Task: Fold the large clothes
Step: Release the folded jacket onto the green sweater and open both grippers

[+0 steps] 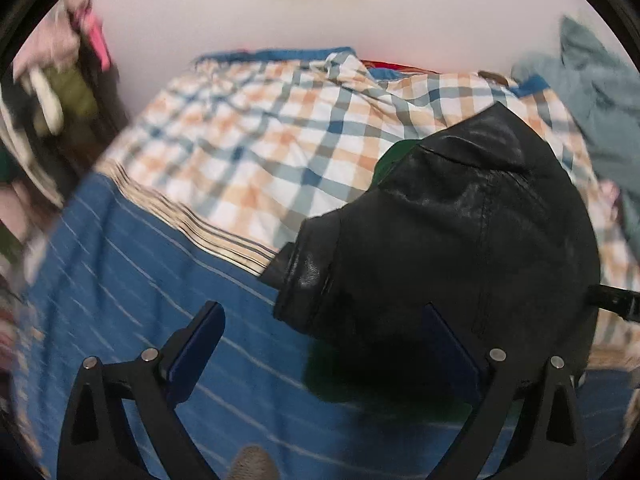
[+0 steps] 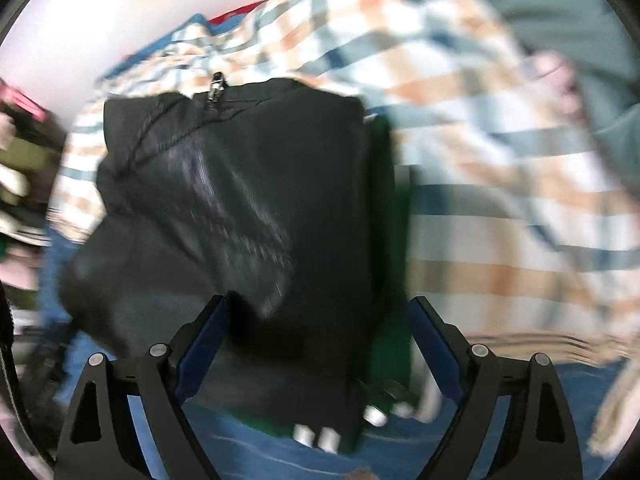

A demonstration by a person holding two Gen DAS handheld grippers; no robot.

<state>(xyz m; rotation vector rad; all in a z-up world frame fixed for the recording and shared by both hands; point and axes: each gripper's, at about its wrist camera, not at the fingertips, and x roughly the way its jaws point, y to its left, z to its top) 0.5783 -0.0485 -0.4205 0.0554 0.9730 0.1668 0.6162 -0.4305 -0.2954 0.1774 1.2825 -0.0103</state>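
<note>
Because the folded black jacket (image 1: 460, 232) rests unsupported on the bed (image 1: 140, 280), left tongs (image 1: 320, 332) and right tongs (image 2: 318, 328) stand wide, holding nothing.

jacket (image 1: 460, 232) black | blanket (image 1: 260, 148) orange-blue-white plaid | sheet (image 1: 120, 264) blue, white-striped

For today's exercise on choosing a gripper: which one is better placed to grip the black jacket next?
Probably the right gripper: its open jaws straddle the black jacket. The left gripper, also open, has mostly blue bedsheet between its jaws.
</note>
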